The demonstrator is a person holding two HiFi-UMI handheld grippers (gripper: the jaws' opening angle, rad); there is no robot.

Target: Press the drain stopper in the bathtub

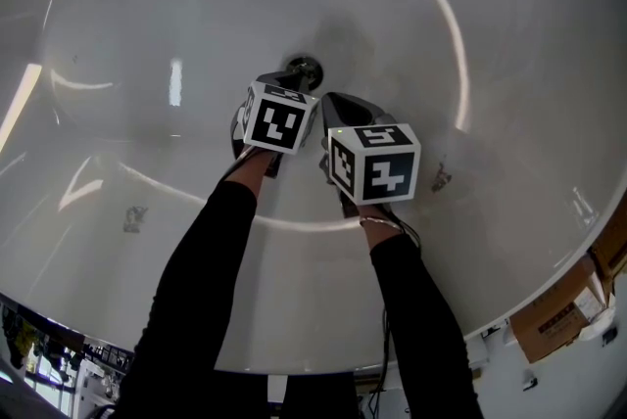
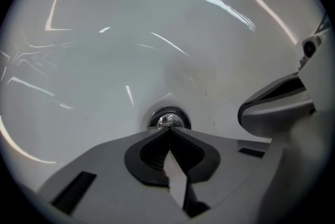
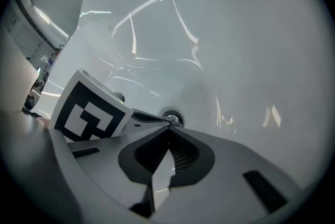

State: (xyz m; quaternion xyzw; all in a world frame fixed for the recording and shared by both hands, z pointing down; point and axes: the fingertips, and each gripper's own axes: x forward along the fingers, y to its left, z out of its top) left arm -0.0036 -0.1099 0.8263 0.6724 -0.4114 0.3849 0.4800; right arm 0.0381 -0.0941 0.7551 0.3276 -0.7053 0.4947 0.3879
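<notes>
A round chrome drain stopper (image 1: pixel 305 69) sits at the bottom of the white bathtub (image 1: pixel 147 35). My left gripper (image 1: pixel 294 80) is shut and empty, its tips right at the stopper's near edge. In the left gripper view the closed tips (image 2: pixel 168 128) cover the stopper's (image 2: pixel 168 118) lower rim; whether they touch it I cannot tell. My right gripper (image 1: pixel 331 101) hovers just right of the left one, also shut and empty. In the right gripper view the stopper (image 3: pixel 172 117) shows just past the shut tips (image 3: pixel 168 129), with the left gripper's marker cube (image 3: pixel 89 111) alongside.
The tub's rim (image 1: pixel 294 363) runs along the near side. A cardboard box (image 1: pixel 563 309) stands on the floor at the lower right. Small dark marks (image 1: pixel 134 217) spot the tub's wall. Clutter (image 1: pixel 49 353) lies outside the tub at the lower left.
</notes>
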